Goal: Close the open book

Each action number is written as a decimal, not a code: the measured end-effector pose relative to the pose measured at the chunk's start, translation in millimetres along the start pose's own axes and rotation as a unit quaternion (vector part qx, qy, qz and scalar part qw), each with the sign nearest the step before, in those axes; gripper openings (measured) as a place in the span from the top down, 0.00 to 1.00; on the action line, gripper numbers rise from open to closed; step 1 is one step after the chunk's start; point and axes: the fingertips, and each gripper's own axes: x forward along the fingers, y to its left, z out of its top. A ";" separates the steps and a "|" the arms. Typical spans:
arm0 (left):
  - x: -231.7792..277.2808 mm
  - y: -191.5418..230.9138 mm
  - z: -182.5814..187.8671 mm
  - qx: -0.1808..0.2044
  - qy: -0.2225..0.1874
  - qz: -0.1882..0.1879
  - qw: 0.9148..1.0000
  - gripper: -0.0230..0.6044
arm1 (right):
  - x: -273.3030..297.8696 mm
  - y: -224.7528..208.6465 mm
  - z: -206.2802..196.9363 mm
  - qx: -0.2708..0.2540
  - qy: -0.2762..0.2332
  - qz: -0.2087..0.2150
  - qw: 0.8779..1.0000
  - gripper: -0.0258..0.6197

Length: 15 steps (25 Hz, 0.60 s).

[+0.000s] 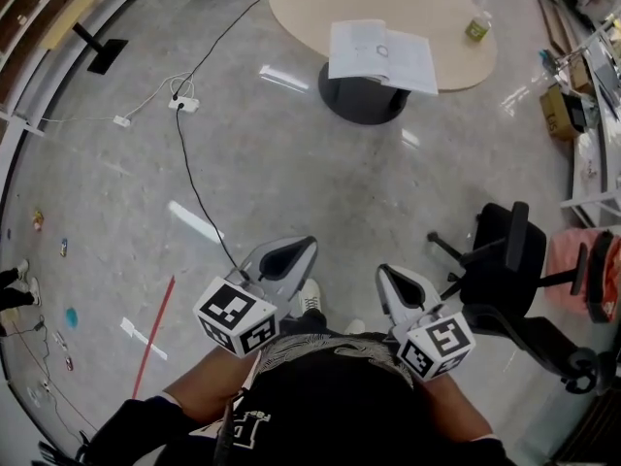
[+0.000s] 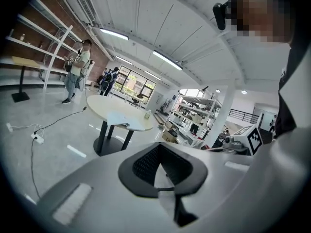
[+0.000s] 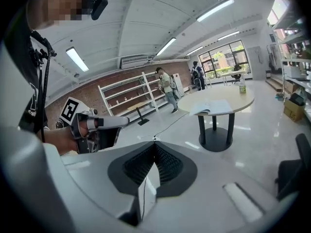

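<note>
Well short of the table, both grippers empty.
I held the left gripper [image 1: 303, 248] and right gripper [image 1: 386, 276] near my body, jaws pressed together; the open book [image 1: 380, 54] lay on the far round table [image 1: 301, 8].

At your 12 o'clock stands a round table [image 1: 291, 8]. The open book [image 1: 380, 54] lies flat near its 6 o'clock edge. A small green jar [image 1: 476, 29] sits at its 3 o'clock side.
</note>
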 end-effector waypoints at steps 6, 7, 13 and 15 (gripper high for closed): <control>-2.6 29.9 23.0 -0.015 -0.018 -0.013 1.000 0.96 | 38.6 13.3 28.4 -0.034 0.021 0.004 0.999 0.95; -2.5 33.1 26.6 -0.017 -0.022 -0.015 1.000 0.96 | 42.7 13.5 33.6 -0.039 0.022 0.004 0.999 0.95; 3.3 47.2 43.2 -0.021 -0.040 -0.014 0.999 0.96 | 59.9 7.9 61.0 -0.064 0.017 0.006 0.998 0.95; 6.4 53.0 49.9 -0.017 -0.046 -0.008 0.999 0.96 | 63.7 5.7 67.2 -0.071 0.015 0.012 0.997 0.95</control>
